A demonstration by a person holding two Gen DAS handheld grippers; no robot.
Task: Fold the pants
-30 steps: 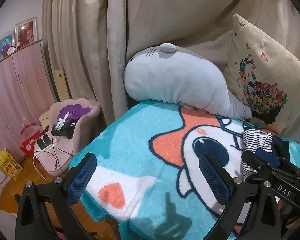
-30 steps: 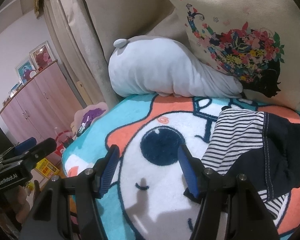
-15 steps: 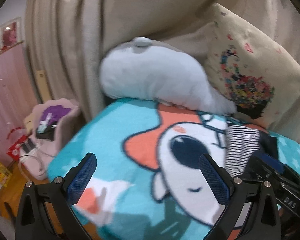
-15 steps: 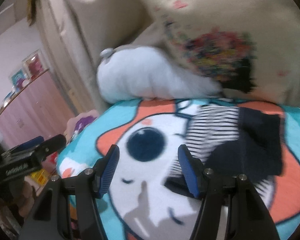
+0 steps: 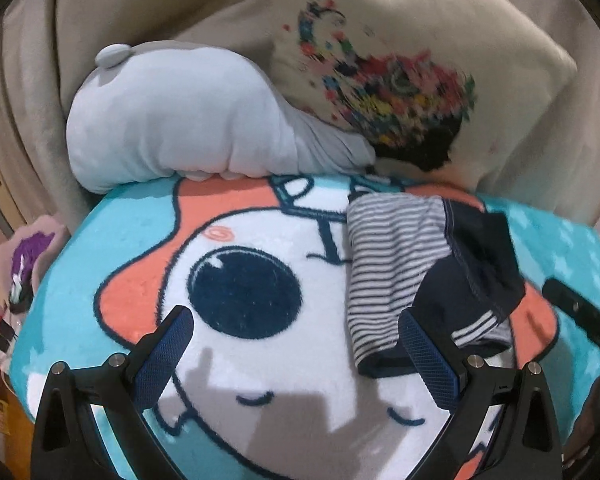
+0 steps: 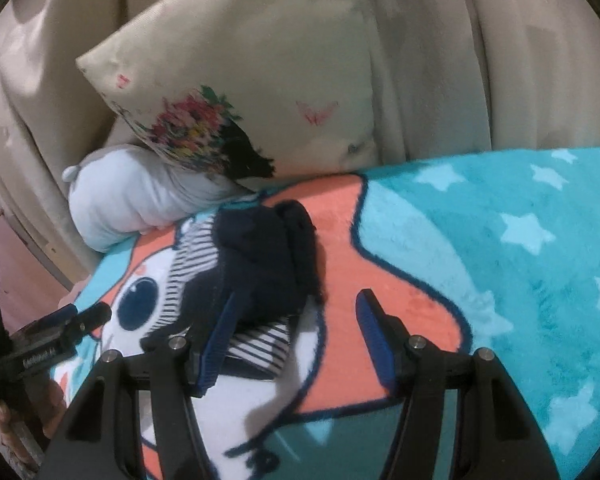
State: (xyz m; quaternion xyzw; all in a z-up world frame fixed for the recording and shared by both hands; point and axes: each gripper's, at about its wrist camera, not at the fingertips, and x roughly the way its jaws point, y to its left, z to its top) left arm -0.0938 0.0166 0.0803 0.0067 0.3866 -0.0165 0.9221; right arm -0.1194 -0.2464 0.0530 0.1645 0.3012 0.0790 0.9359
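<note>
Beige curtains (image 5: pixel 100 40) hang across the whole background. In front of them lies the bed, covered by a teal blanket (image 6: pixel 520 240) with pale stars and a big cartoon face in white, orange and navy; the face's round dark eye (image 5: pixel 244 292) sits near the middle of the left wrist view. A cream cushion (image 5: pixel 440 60) with a flower print leans against the curtains at the head of the bed, and a pale grey plush (image 5: pixel 180 120) lies just beside it, its tail end tucked against the cushion's lower corner.

The pants (image 5: pixel 428 264) lie crumpled on the blanket, over the orange and white part of the cartoon, near the cushion. They are navy with a striped white-and-navy lining turned outward on one side, and are bunched rather than flat.

The left gripper (image 5: pixel 296 356) hovers above the blanket with its jaws wide apart and nothing between them; its right finger stands in front of the pants' near edge, though contact cannot be told. The right gripper (image 6: pixel 296 340) also has its jaws apart, holding nothing; its left finger overlaps the pants' lower edge in the view, the other stands over orange blanket. In the right wrist view, the left gripper's tip shows at the far left.
</note>
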